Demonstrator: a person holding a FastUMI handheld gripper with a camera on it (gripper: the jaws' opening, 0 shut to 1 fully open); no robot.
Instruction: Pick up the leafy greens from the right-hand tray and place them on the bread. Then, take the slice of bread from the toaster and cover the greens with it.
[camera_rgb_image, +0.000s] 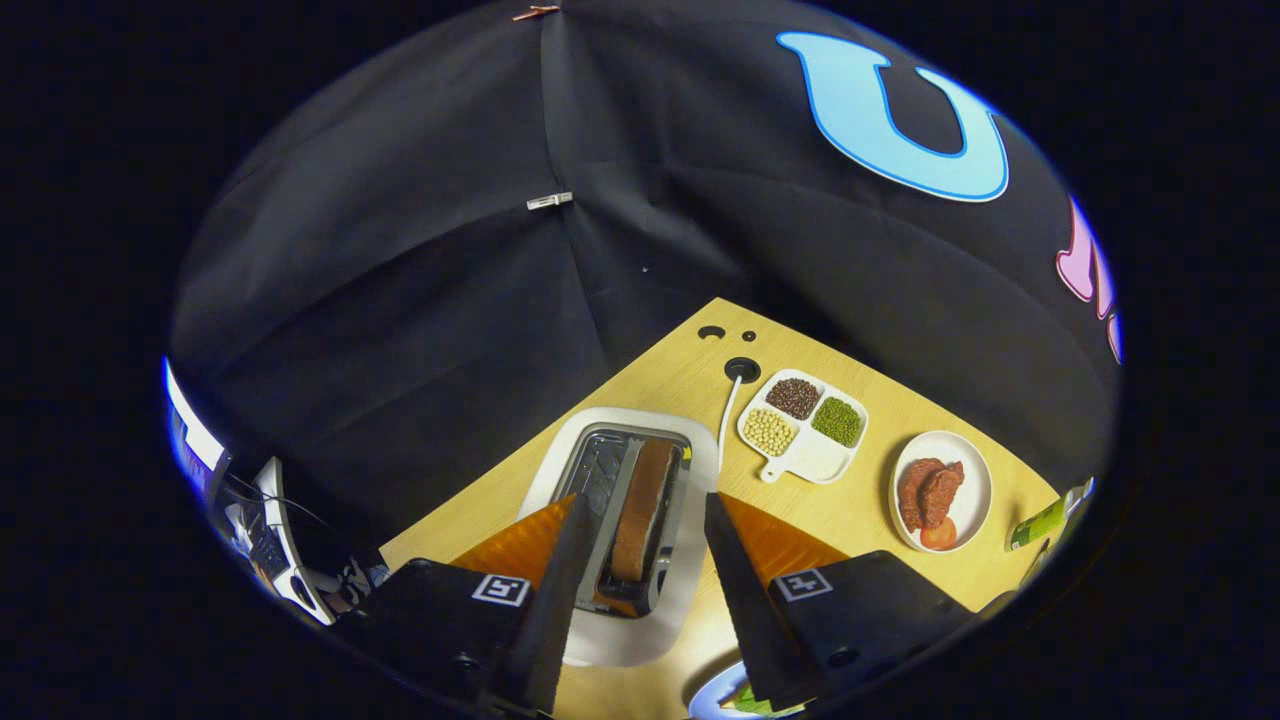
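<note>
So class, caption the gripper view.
Open gripper poised above the toaster, bread slice between its fingers.

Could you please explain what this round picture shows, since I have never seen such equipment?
The camera rides on handheld tongs and looks forward along their two fingers, the dark wedges at the bottom. The fingers are spread open, holding nothing, either side of a white toaster with a metal top. A brown slice of bread stands in its slot. Everything sits on a light wooden table. Beyond the toaster lies a white divided dish holding dark, green and pale beans, and beside it a round white plate of reddish meat and tomato. Near the right finger, a blue-rimmed plate with something green peeks in. The black cloth behind is the booth's wall.
</note>
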